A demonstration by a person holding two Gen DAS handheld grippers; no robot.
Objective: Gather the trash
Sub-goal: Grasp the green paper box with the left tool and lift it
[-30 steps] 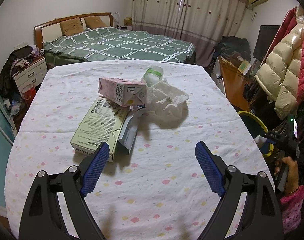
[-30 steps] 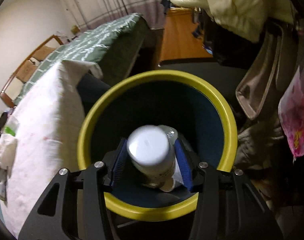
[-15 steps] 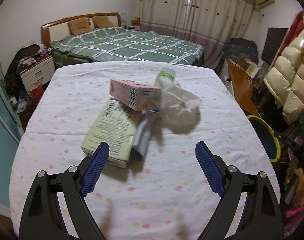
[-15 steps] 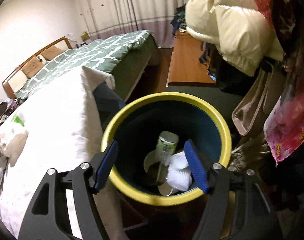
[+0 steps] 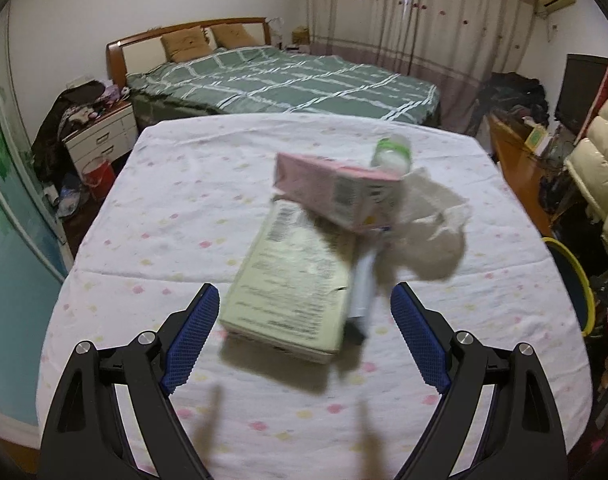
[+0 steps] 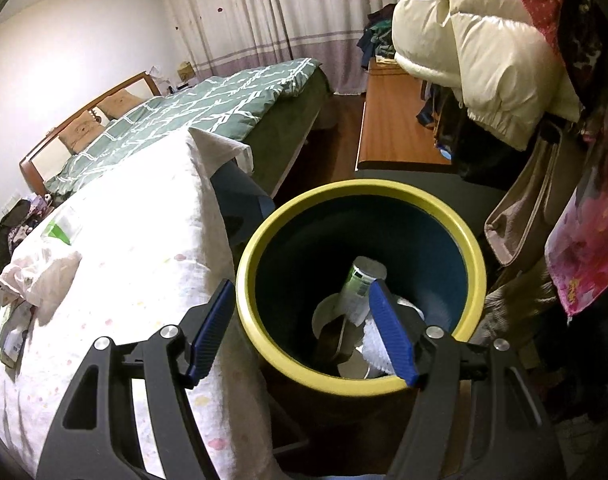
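Observation:
On the flowered tablecloth [image 5: 175,240] lies a pile of trash: a pale green box [image 5: 287,280], a pink box [image 5: 336,192] leaning on it, a small blue-white carton [image 5: 362,288], crumpled white wrapping [image 5: 432,236] and a green-labelled bottle [image 5: 392,154]. My left gripper [image 5: 304,304] hovers open just before the green box, touching nothing. My right gripper [image 6: 299,300] stands open and empty over the yellow-rimmed bin [image 6: 360,192]. A white bottle [image 6: 358,288] lies inside it among other white scraps. The same bin's rim [image 5: 576,280] shows beside the table's right edge.
A green-quilted bed [image 5: 287,80] stands beyond the table, with a white nightstand [image 5: 99,140] to its left. A wooden desk [image 6: 392,128] and hanging padded coats [image 6: 484,52] crowd the bin's far side. A pink bag [image 6: 584,240] hangs to its right.
The right gripper opened and let the white bottle drop into the bin, then rose and drew back. The left gripper moved closer to the pile on the table.

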